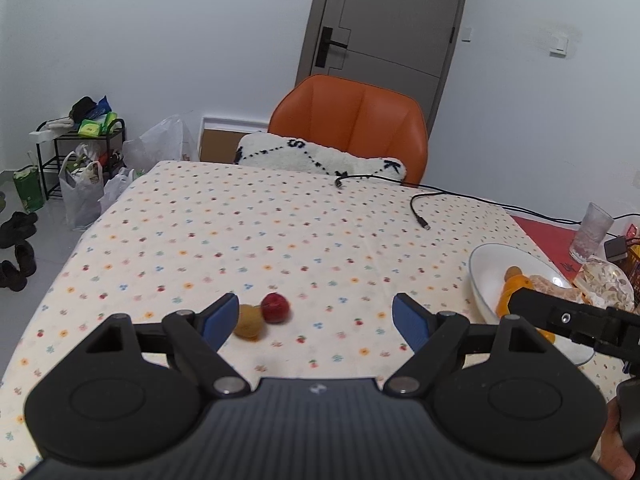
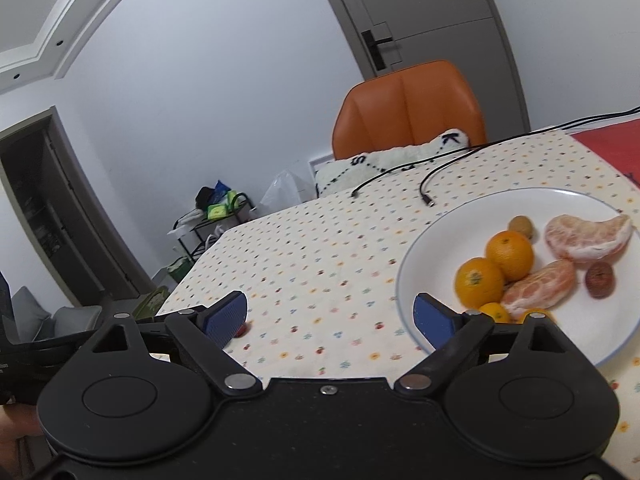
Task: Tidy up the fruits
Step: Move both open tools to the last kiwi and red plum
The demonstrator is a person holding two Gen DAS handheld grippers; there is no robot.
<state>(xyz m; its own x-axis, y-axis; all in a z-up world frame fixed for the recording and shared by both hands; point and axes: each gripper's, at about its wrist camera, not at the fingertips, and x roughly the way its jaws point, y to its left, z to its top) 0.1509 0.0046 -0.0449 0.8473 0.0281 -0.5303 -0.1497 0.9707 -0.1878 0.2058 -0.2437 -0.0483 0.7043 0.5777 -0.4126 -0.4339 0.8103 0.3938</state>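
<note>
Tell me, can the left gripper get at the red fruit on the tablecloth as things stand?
Probably yes. The left gripper is open and holds nothing, and the red fruit lies on the tablecloth just ahead, nothing covering it. The brown fruit touches it on one side, so the near finger may nudge that.

Cream tablecloth (image 1: 280,240) here, dotted all over with tiny red, orange, blue and green flowers. On it, a deep red fruit (image 1: 275,307) touching a tan-brown fruit (image 1: 248,322). Both grippers are black with blue pads (image 1: 219,316). The plate (image 2: 448,232) is white with a thin blue rim, and on it sit bright oranges (image 2: 509,254), pale pink-orange peeled segments (image 2: 586,238), one dull red fruit (image 2: 599,279) and a small tan one (image 2: 521,226). Behind, an orange chair (image 1: 348,120), a white cushion (image 1: 320,158) with black lettering, and a grey door (image 1: 392,20).
</note>
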